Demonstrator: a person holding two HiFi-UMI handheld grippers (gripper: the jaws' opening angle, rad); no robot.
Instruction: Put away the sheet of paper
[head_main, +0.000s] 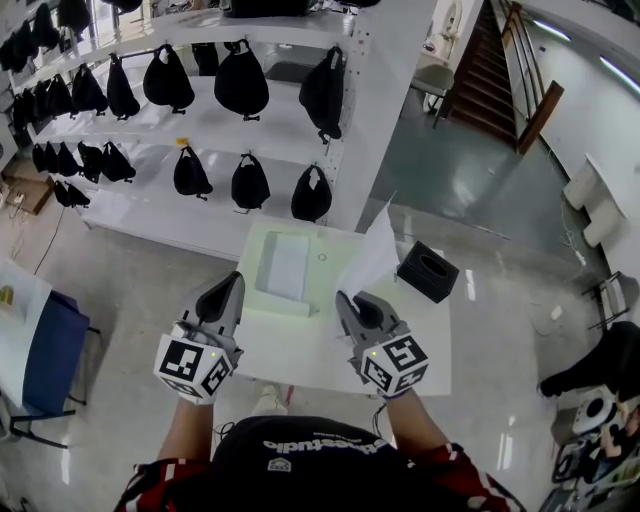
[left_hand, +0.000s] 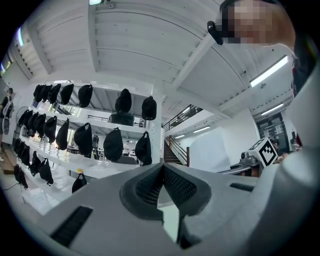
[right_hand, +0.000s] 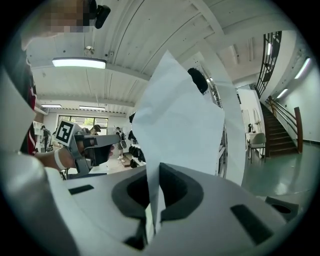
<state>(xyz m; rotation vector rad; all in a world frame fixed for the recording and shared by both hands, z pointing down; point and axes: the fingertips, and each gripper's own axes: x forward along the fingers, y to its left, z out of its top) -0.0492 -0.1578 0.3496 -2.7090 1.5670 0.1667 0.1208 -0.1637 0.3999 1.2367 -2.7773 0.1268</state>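
Note:
The white sheet of paper (head_main: 373, 262) stands upright over the right half of the small pale table (head_main: 330, 360). My right gripper (head_main: 345, 300) is shut on its lower edge. In the right gripper view the sheet (right_hand: 180, 120) rises from between the dark pads (right_hand: 175, 192) and hides much of the room. My left gripper (head_main: 233, 284) hovers at the table's left front edge, shut with nothing between its jaws; its ribbed pads (left_hand: 172, 182) meet at the tips. A shallow white tray (head_main: 285, 268) lies on the table ahead of the left gripper.
A black open-topped box (head_main: 428, 271) sits at the table's far right corner. White shelves (head_main: 200, 130) with several hanging black bags stand behind the table. A blue chair (head_main: 50, 355) is at the left, and a staircase (head_main: 495, 75) rises at the far right.

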